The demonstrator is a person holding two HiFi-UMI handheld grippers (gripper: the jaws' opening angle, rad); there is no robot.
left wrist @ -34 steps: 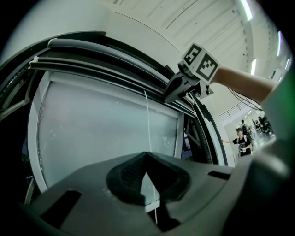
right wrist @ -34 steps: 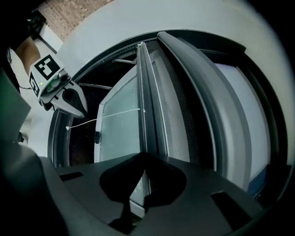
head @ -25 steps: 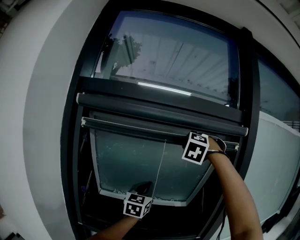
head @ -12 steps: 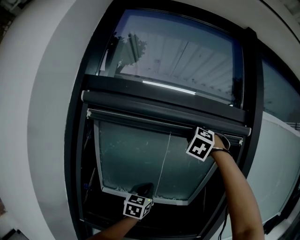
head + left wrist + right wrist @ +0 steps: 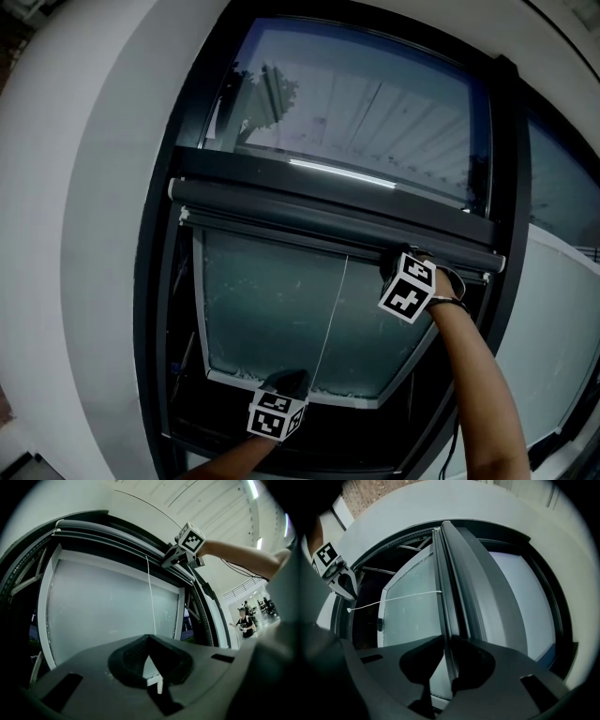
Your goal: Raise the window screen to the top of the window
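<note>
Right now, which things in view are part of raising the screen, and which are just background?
Job: screen bar, between the jaws of the right gripper, which have just been opening; pull cord, its end pinched in the left gripper.
Background: person in the far room; upper pane.

Head view: left claw [image 5: 286, 382] is only a small dark shape above its marker cube [image 5: 275, 415], grip unreadable; left forearm [image 5: 234, 457] and right forearm [image 5: 483, 394] cut off at bottom edge. Left gripper view: background person [image 5: 243, 620] too small to make out.
</note>
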